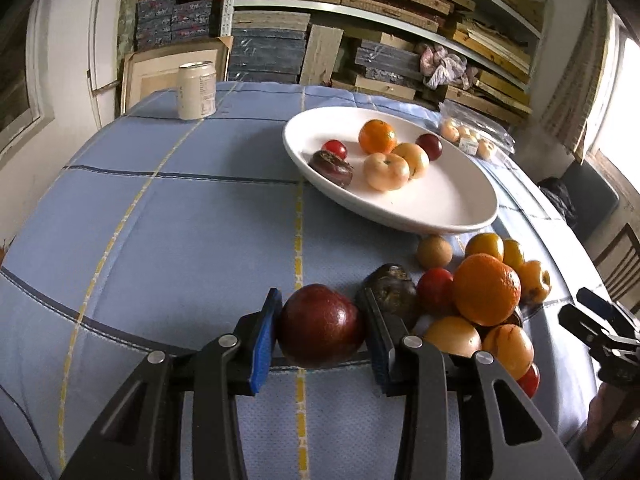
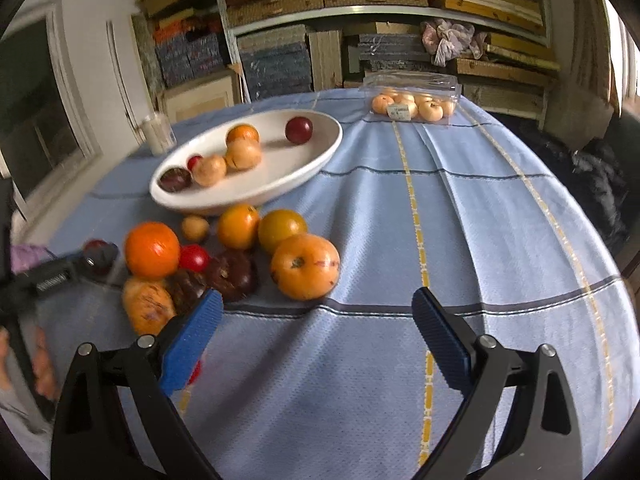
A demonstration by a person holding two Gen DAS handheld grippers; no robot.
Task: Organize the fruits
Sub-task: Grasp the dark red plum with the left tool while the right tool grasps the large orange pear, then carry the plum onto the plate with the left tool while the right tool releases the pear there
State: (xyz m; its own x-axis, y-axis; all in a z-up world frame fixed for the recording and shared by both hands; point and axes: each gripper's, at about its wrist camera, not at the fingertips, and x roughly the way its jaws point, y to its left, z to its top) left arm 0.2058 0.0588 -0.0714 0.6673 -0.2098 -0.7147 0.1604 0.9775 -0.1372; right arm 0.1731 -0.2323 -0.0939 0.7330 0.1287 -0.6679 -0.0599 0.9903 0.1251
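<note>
My left gripper (image 1: 320,300) is shut on a dark red round fruit (image 1: 320,326), low over the blue checked cloth. Just to its right lies a pile of loose fruit: a big orange (image 1: 486,290), a small red one (image 1: 435,286), a dark wrinkled one (image 1: 390,280) and several yellow-orange ones. Beyond stands a white oval plate (image 1: 440,208) holding several fruits, among them an orange (image 1: 377,136). My right gripper (image 2: 316,304) is open with nothing between its fingers, just short of a large orange persimmon-like fruit (image 2: 306,268). The plate (image 2: 288,172) lies at the far left in the right wrist view.
A pale drink can (image 1: 197,90) stands at the far left of the table. A clear plastic box of pale fruits (image 2: 412,100) sits at the far edge. Shelves stacked with boxes rise behind the table. Bare cloth (image 2: 480,220) stretches right of the pile.
</note>
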